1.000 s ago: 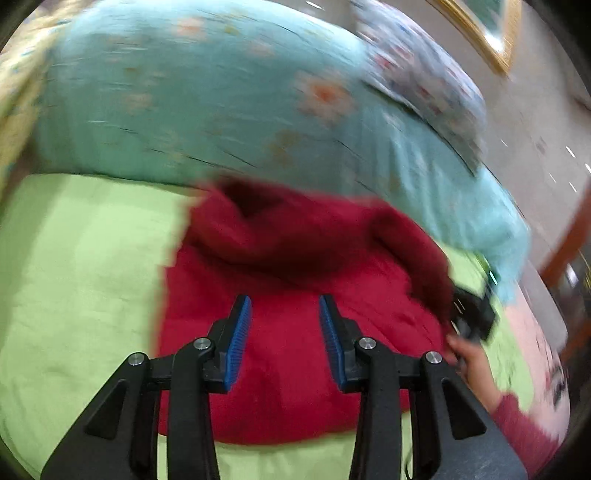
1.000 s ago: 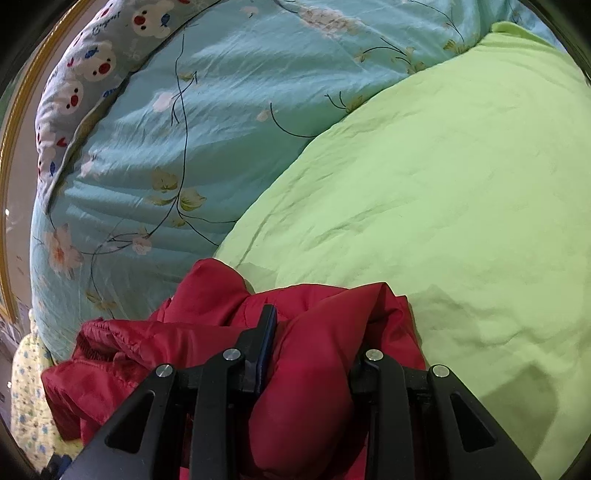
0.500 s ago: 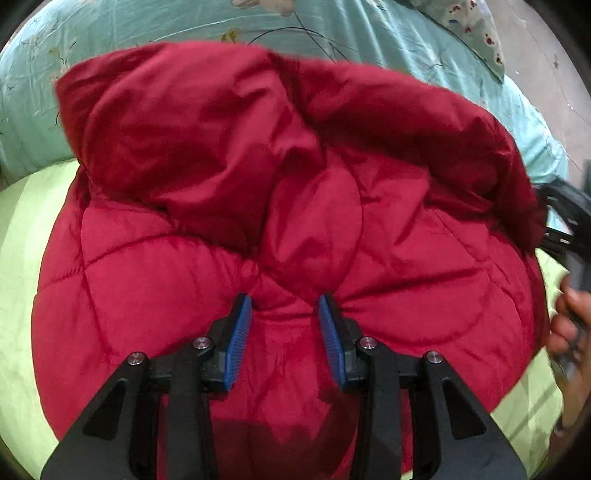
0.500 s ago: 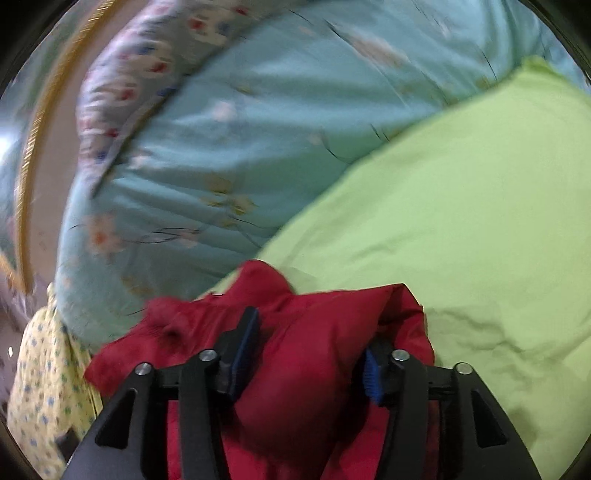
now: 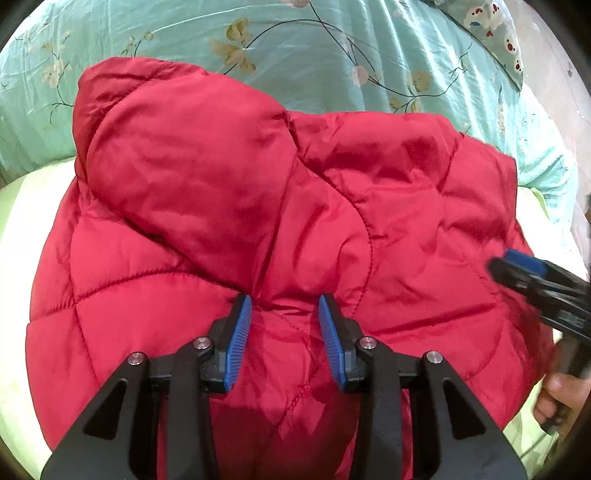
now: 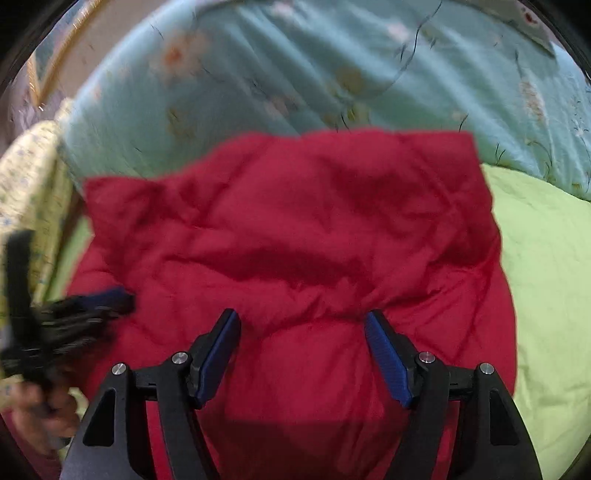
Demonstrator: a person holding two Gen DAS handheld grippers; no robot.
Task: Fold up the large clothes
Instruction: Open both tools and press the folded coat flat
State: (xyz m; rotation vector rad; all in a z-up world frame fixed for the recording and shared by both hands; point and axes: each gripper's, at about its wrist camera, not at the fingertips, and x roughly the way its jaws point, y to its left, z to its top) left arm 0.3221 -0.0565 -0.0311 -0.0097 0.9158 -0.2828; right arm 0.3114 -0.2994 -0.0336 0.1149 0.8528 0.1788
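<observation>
A red quilted jacket [image 5: 258, 184] lies spread on the bed with its hood flap folded over the body. My left gripper [image 5: 285, 306] points down at its middle. The jaws are partly apart, the fingertips rest on the fabric, and a pucker of cloth sits between the blue pads without being pinched. In the right wrist view the jacket [image 6: 295, 221] is blurred. My right gripper [image 6: 301, 321] hovers over its near edge and its jaws are opening, with the pads clear of the cloth. Each gripper also shows at the edge of the other's view: right gripper [image 5: 532, 273], left gripper [image 6: 92, 302].
The jacket rests on a light green sheet [image 6: 546, 277]. A teal floral quilt [image 5: 332, 44] is heaped behind it, with a cartoon-print pillow [image 5: 495, 33] at the far right. A yellow patterned cloth [image 6: 26, 192] hangs at the left. A person's hand [image 5: 557, 398] grips the right tool.
My right gripper let go of the bunched red fabric, spread its jaws and rolled level. My left gripper came down close over the jacket, which now lies spread out.
</observation>
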